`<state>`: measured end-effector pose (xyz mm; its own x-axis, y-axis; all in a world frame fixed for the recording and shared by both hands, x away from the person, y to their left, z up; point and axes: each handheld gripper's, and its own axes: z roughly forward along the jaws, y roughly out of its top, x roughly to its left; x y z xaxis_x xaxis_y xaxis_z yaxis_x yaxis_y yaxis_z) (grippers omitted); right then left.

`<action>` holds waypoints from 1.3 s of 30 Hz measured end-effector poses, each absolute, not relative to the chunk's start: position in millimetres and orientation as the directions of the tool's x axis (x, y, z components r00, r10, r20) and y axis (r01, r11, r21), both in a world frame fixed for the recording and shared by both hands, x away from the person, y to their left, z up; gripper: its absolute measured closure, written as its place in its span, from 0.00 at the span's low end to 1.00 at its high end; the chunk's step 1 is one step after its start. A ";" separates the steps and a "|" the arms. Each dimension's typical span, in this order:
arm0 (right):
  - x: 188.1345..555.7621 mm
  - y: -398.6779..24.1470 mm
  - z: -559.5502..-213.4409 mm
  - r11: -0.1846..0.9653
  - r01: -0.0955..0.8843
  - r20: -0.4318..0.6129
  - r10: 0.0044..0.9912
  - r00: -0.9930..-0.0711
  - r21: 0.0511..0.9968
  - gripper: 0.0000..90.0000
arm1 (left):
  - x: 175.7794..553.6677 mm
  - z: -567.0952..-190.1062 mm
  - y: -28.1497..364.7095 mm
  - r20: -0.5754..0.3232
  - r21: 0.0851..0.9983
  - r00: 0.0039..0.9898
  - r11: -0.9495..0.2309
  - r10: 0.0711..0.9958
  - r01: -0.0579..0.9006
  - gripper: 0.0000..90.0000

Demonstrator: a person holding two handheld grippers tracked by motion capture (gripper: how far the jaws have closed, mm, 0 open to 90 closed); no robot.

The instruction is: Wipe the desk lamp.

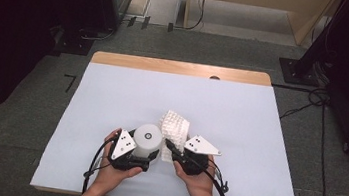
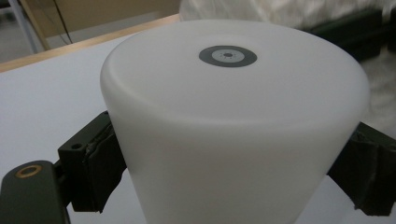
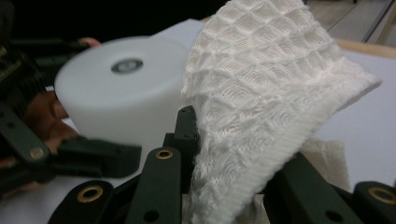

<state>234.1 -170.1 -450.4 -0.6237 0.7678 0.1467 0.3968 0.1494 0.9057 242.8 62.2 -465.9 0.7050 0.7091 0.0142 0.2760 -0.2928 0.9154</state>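
Your left gripper [image 1: 140, 160] has its jaws spread wide around the white, frosted plastic cup [image 1: 147, 139], which stands upside down on the white table cover [image 1: 241, 111] with its flat base up and a small grey ring mark in the middle of that base. In the left gripper view the black pads [image 2: 100, 163] press on the cup's [image 2: 233, 121] wall from both sides, so the cup is clamped. From the middle of the table, the cup sits toward 7 o'clock, close to your edge. Your right gripper [image 1: 172, 148] has its jaws drawn close together on the white waffle-weave cloth [image 1: 175, 126]; in the right gripper view the cloth [image 3: 266, 102] rises between the jaws as a bunched fold and leans up and to the right. Seen from above, the cloth lies just at 3 o'clock of the cup, touching or nearly touching its side; you cannot tell which. Your two hands are side by side near the table's front edge, the left hand [image 1: 115, 171] at 7 o'clock and the right hand [image 1: 200, 179] at 5 o'clock of the cup. A strip of bare light wooden tabletop [image 1: 181, 68] shows at 12 o'clock, beyond the cover.
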 end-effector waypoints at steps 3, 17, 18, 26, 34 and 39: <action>238.4 -166.3 -462.2 0.182 0.440 0.149 0.773 -0.616 0.879 0.82 | 244.7 -466.7 65.3 0.008 0.917 0.705 -0.286 0.709 0.277 0.10; 245.8 -177.1 -470.4 0.166 0.474 0.163 0.800 -0.578 0.865 0.81 | 232.6 -466.0 57.2 -0.001 0.932 0.586 -0.213 0.810 0.295 0.06; 245.9 -176.8 -471.0 0.169 0.474 0.161 0.799 -0.579 0.864 0.81 | 232.7 -466.8 53.4 0.015 0.928 0.563 -0.222 0.827 0.300 0.06; 244.6 -164.6 -481.9 0.207 0.504 0.170 0.780 -0.602 0.839 0.81 | 237.5 -465.5 58.0 0.011 0.923 0.589 -0.235 0.808 0.305 0.10; 238.1 -159.2 -473.2 0.183 0.480 0.186 0.760 -0.622 0.858 0.82 | 243.4 -459.1 74.5 -0.082 0.936 0.666 -0.173 0.741 0.307 0.10; 230.2 -167.4 -444.8 0.136 0.395 0.163 0.755 -0.635 0.909 0.82 | 239.2 -462.7 63.6 -0.021 0.928 0.706 -0.249 0.708 0.277 0.10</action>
<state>230.2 -167.4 -444.8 -0.6347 0.7553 0.1633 0.3950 0.1355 0.9086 239.2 63.6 -462.7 0.7059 0.7081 -0.0206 0.2768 -0.2490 0.9281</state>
